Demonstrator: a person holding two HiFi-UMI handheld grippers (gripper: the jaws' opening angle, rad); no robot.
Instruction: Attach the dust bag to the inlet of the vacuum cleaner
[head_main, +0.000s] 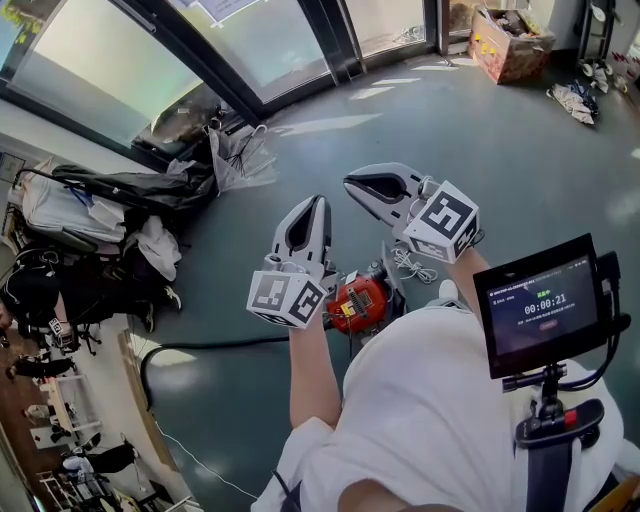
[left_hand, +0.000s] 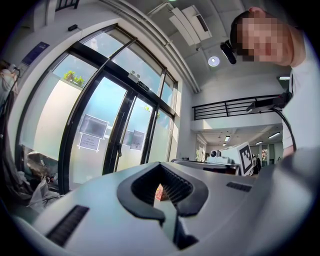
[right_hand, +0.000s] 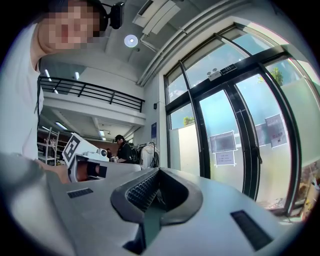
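A red vacuum cleaner (head_main: 358, 303) stands on the grey floor, partly hidden behind my left gripper's marker cube and the person's arm. A white cord (head_main: 405, 266) lies coiled beside it. No dust bag shows in any view. My left gripper (head_main: 319, 203) is raised above the vacuum, jaws shut with nothing between them. My right gripper (head_main: 352, 184) hangs just right of it, also shut and empty. In the left gripper view the left gripper (left_hand: 160, 167) points at glass doors. In the right gripper view the right gripper (right_hand: 159, 173) does the same.
A pile of bags and clothes (head_main: 90, 225) lies at the left, with crumpled plastic (head_main: 236, 152) by the glass doors (head_main: 250, 50). A black hose (head_main: 200, 345) runs across the floor. A cardboard box (head_main: 510, 42) sits far right. A small monitor (head_main: 545, 305) is mounted at the person's right.
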